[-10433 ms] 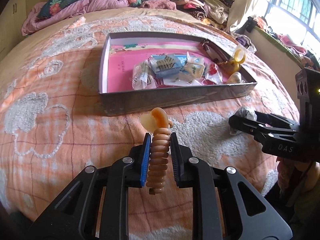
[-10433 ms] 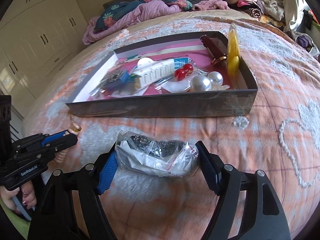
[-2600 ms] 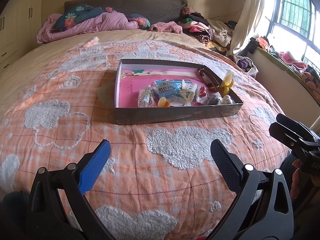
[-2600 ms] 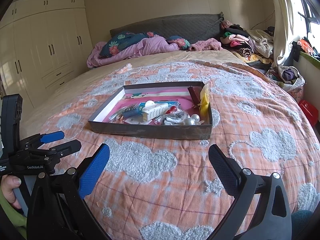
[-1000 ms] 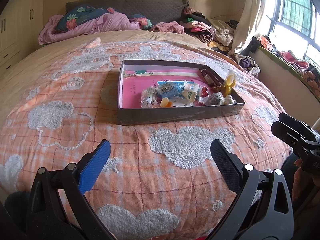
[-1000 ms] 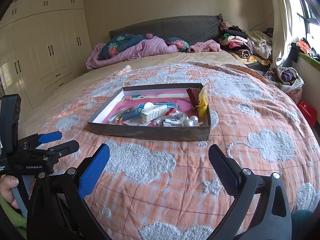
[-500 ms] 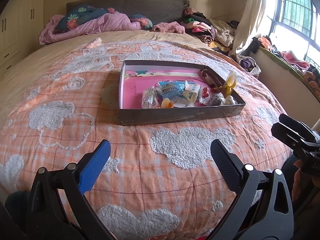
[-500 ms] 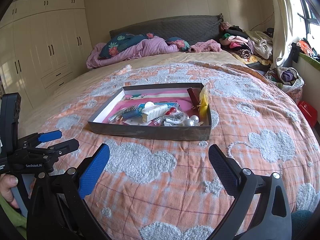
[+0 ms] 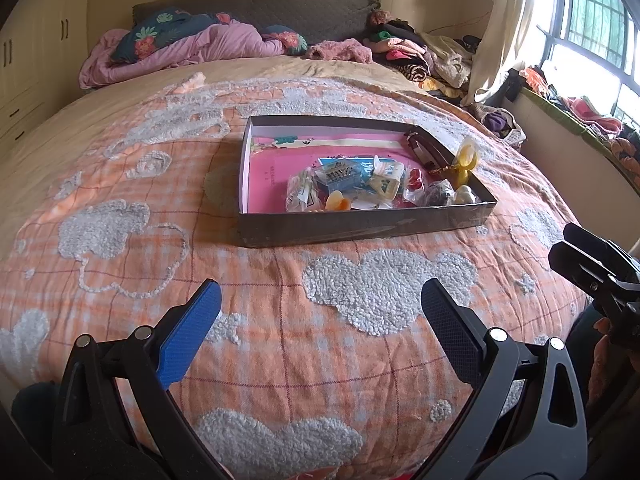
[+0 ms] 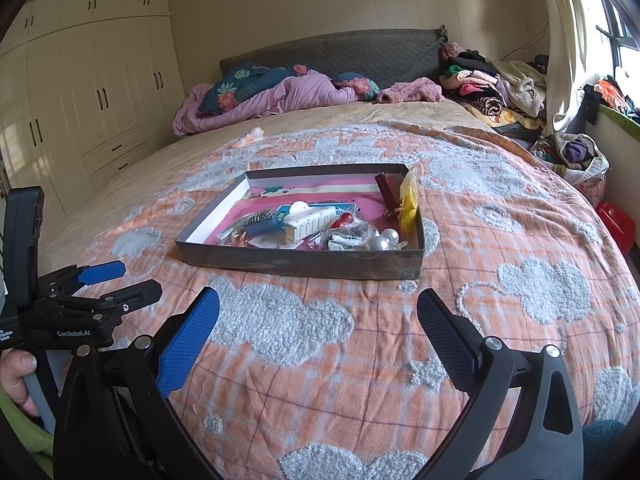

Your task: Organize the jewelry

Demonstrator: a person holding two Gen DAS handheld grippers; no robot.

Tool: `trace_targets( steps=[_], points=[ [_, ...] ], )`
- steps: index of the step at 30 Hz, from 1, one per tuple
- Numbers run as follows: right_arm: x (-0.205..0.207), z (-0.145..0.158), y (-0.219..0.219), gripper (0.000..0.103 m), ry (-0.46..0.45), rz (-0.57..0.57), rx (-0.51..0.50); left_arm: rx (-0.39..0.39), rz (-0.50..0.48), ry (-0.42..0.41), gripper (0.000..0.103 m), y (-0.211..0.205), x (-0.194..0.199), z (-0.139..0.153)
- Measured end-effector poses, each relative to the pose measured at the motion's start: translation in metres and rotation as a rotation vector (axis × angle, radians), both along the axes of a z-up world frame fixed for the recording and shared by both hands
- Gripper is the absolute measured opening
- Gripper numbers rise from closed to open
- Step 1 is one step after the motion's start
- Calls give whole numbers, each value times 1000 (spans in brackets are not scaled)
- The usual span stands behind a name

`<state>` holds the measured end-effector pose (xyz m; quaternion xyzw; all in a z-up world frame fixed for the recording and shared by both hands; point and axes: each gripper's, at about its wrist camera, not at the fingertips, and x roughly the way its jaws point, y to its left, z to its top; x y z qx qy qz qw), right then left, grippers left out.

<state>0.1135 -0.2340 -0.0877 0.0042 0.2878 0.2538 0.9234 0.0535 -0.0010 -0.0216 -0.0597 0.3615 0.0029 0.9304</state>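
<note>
A shallow grey box (image 9: 360, 226) with a pink floor sits on the bed and holds several jewelry pieces and small plastic bags, among them an orange clip (image 9: 337, 202), a yellow clip (image 9: 466, 158), a dark red case (image 9: 424, 148) and pearl beads (image 10: 386, 240). The box also shows in the right wrist view (image 10: 312, 266). My left gripper (image 9: 320, 320) is open and empty, well short of the box. My right gripper (image 10: 318, 326) is open and empty, also short of it. Each gripper shows at the edge of the other's view.
The bed wears an orange plaid blanket (image 9: 140, 208) with fluffy white patches. Pillows and a pink quilt (image 10: 272, 98) lie at the headboard, clothes (image 10: 492, 84) are piled at the far right, and white wardrobes (image 10: 92, 92) stand left.
Ten seconds ago each gripper held an item: left the orange spiral clip, right a plastic bag. Both now lie in the box. In the last second almost nothing moved.
</note>
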Motion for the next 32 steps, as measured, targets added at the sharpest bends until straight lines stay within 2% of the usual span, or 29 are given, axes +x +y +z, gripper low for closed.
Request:
trace_targets(
  steps=[10, 14, 21, 24, 26, 30, 32],
  points=[
    [0, -6, 8, 98, 15, 9, -16, 15, 18, -5, 93, 0, 1, -3],
    [4, -8, 8, 98, 27, 5, -23, -3, 24, 7, 93, 6, 3, -4],
    [29, -12, -12, 98, 81, -62, 6, 1, 137, 25, 94, 28, 11, -5],
    [54, -14, -33, 98, 110, -145, -12, -35, 195, 41, 94, 53, 22, -5],
    [81, -17, -54, 98, 138, -211, -16, -17, 273, 59, 94, 78, 36, -4],
    [156, -32, -106, 98, 209, -409, -76, -37, 437, 167, 94, 145, 85, -11],
    [195, -42, -132, 98, 224, -517, -135, 9, 553, 188, 94, 186, 117, -18]
  ],
)
